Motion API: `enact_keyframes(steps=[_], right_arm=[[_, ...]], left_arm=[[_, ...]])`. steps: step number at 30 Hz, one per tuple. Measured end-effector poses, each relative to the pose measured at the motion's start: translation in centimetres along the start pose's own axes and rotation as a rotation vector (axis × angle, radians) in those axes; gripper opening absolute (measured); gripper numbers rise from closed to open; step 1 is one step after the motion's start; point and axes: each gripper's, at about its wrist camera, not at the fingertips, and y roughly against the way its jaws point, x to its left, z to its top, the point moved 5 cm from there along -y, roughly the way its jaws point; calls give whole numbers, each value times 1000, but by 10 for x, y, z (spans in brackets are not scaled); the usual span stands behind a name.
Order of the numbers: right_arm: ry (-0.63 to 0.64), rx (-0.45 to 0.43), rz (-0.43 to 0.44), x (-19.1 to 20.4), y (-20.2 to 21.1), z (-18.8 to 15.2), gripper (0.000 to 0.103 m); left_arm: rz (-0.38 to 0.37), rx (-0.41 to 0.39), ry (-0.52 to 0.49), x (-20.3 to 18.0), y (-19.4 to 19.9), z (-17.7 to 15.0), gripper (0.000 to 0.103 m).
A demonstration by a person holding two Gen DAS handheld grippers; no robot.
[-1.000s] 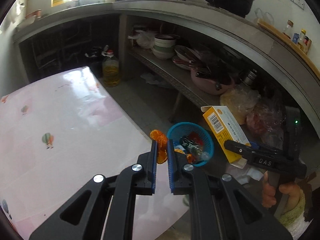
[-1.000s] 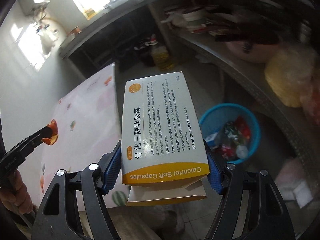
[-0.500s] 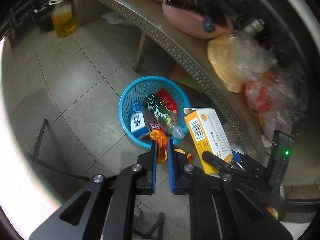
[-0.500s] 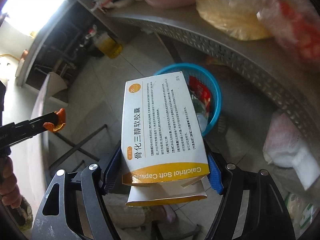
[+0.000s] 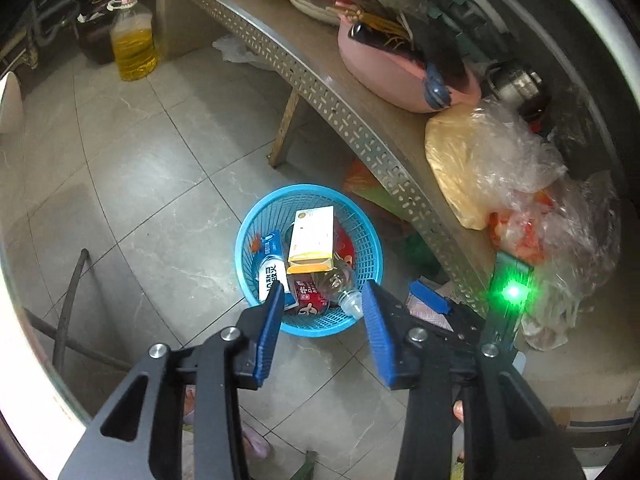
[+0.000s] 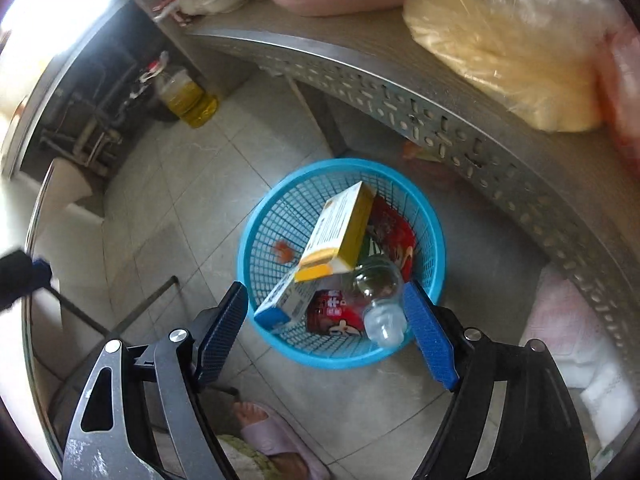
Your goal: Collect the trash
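Observation:
A blue mesh basket (image 5: 320,326) (image 6: 256,240) stands on the tiled floor. In it lie a yellow-and-white medicine box (image 5: 312,236) (image 6: 340,232), a scrap of orange peel (image 6: 282,250), a clear plastic bottle (image 6: 380,296), a red wrapper and a blue-and-white carton. My left gripper (image 5: 322,290) hovers above the basket's near rim; its jaws are opening and hold nothing. My right gripper (image 6: 326,290) also hangs over the near rim, its jaws still opening and empty. The left gripper shows as a blur at the left edge of the right wrist view.
A perforated metal shelf (image 5: 360,120) runs just behind the basket, carrying a pink basin (image 5: 400,68) and plastic bags (image 5: 500,168). An oil bottle (image 5: 134,44) stands on the floor at the far left. A foot in a pink slipper (image 6: 272,424) is near me.
Both grippers came down over the basket and let go. The box left the right gripper and the orange peel left the left one; both now lie in the basket.

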Motion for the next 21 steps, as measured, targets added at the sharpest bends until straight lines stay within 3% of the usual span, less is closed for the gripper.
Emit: enact_keyframes(steps=[6,13,17,21], right_arm=[[24,-36,19,9,28,-17,77],[196,-138,57,49,93,-46,82],[314,-250,125,86,141,-60,95],[432,-321,140,127,170,-77,95]], left_arm=[[8,-79,-20,4,47,-20,41],[44,-236,-58,9,124,-75,63],[119,-346,-20,25,170,-122,81],[267,-479,77,49,209,-172,94]])
